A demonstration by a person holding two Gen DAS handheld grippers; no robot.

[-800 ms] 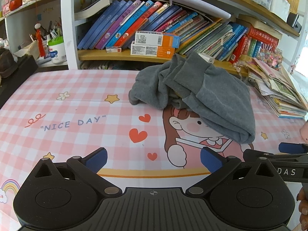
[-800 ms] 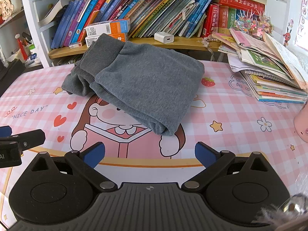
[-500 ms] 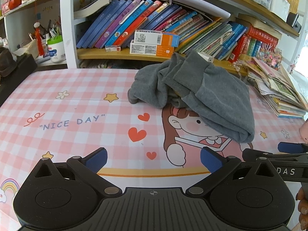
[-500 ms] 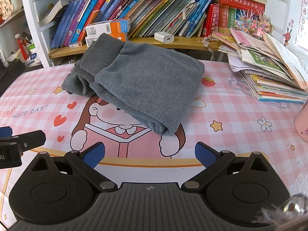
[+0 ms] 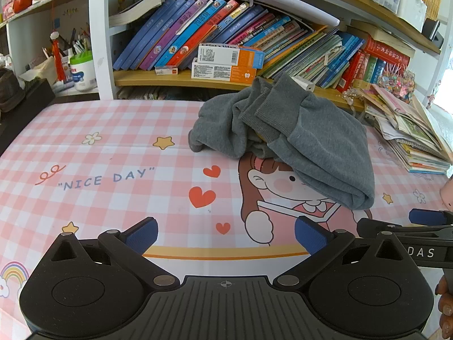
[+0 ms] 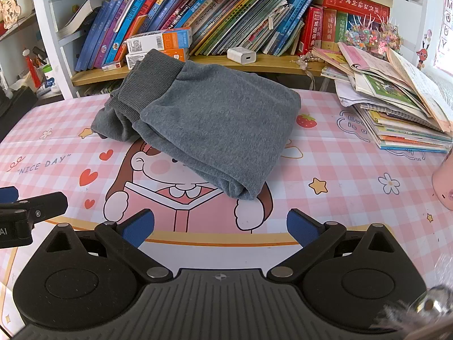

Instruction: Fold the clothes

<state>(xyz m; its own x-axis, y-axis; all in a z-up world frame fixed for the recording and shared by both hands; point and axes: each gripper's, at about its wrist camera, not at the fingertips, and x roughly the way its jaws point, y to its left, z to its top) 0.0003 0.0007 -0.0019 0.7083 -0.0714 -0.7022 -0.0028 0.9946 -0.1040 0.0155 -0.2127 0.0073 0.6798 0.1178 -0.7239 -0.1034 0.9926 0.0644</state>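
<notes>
Grey sweatpants (image 6: 215,124) bunched in a rough fold on the pink checked tablecloth (image 5: 85,153), toward the far middle of the table. Long axis running diagonally: ribbed waistband (image 6: 147,82) at the far left near the shelf edge, folded end pointing near and right, over the cartoon face print. Looser folds spilling to the left of the waistband.

Left gripper (image 5: 225,236) tilted down toward the table at the near edge, blue pads spread wide, nothing between them, well apart from the sweatpants. Right gripper (image 6: 220,226) just beside it on the right, tilted down the same way, jaws equally wide and empty, folded end of the sweatpants straight ahead but not touched.

Around: pen cup (image 5: 82,70) far left, leaning books (image 5: 198,36) and small boxes (image 5: 226,63) on the shelf behind, white charger (image 6: 241,55), sloping stack of magazines (image 6: 402,113) at far right. Nothing between grippers and sweatpants.
</notes>
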